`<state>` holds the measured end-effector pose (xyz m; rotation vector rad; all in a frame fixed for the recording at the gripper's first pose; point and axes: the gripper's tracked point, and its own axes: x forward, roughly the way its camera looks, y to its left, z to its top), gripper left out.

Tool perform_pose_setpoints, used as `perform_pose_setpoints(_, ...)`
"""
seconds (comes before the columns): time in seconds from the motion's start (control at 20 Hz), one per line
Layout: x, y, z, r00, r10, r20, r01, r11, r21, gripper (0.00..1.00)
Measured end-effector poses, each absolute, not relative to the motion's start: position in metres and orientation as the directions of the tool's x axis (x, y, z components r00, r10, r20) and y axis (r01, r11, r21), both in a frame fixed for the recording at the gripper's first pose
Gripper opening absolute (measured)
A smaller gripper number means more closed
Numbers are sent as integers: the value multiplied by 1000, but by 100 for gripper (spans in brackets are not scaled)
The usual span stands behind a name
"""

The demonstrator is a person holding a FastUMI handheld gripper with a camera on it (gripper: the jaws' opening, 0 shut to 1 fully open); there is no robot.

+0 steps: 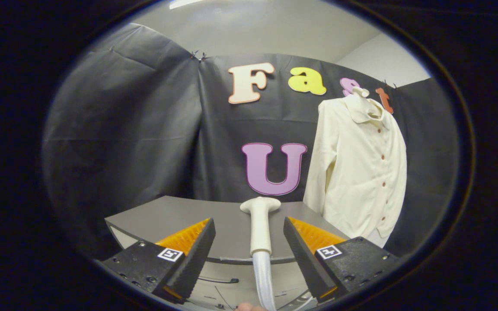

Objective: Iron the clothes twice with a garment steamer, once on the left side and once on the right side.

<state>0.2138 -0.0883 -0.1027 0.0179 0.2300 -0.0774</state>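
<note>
A cream button-up shirt hangs on a hanger against the booth's wall, beyond and to the right of my fingers. The white garment steamer head stands upright on the grey table, its braided hose running down toward me. It sits between my two fingers, apart from both. My gripper is open, with a wide gap on either side of the steamer handle.
The grey table with a curved front edge lies under the steamer. Black cloth walls close the booth at the back and left. A fingertip shows at the bottom by the hose.
</note>
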Motion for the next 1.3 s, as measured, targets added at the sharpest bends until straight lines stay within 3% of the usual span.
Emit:
perform_pose_setpoints(0.75, 264, -96, -140, 947, -86, -310, 98, 995, 25, 97)
perform_pose_setpoints(1.05, 273, -91, -180, 907, -65, -416, 68, 998, -6, 97)
perform_pose_setpoints(1.3, 282, -91, -191, 895, -32, -445, 56, 998, 42, 89)
